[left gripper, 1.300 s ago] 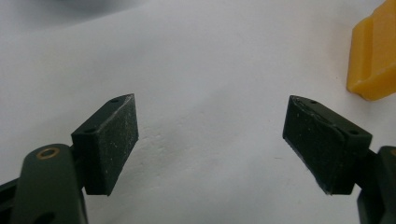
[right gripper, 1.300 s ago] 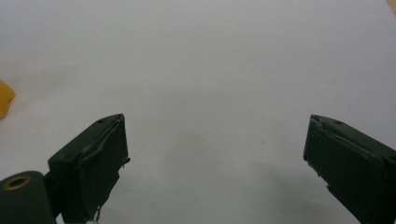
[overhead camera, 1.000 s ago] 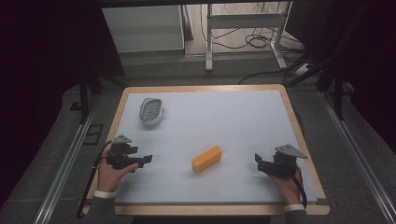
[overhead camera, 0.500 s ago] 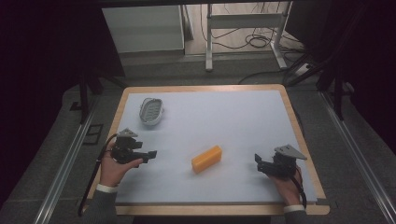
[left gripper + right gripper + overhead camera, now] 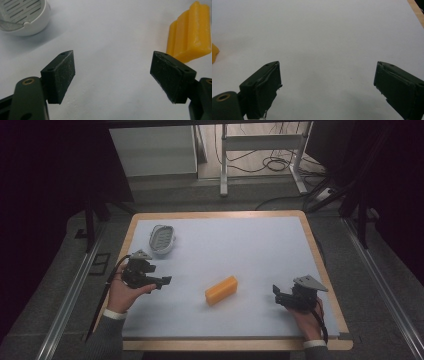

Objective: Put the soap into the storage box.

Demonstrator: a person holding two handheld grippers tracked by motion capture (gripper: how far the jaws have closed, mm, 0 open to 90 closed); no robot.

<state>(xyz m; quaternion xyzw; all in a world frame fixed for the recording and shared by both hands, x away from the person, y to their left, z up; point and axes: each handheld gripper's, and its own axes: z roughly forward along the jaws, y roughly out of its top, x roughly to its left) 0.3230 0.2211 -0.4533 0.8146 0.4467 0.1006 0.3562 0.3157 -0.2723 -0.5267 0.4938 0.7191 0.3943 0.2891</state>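
We are holding both grippers, left (image 5: 162,281) and right (image 5: 278,293), with jaws spread wide and empty, and judging the left should square up around the yellow block (image 5: 221,290) lying mid-mat between them, clear of the white dish (image 5: 162,239).

I see a lab test bench. My wood-edged table (image 5: 320,251) sits between floor rails (image 5: 70,292). Cables (image 5: 272,165) trail behind.

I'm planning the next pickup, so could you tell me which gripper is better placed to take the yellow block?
Probably the left gripper: open, jaws toward the yellow block. The right gripper, also open, aims past it.
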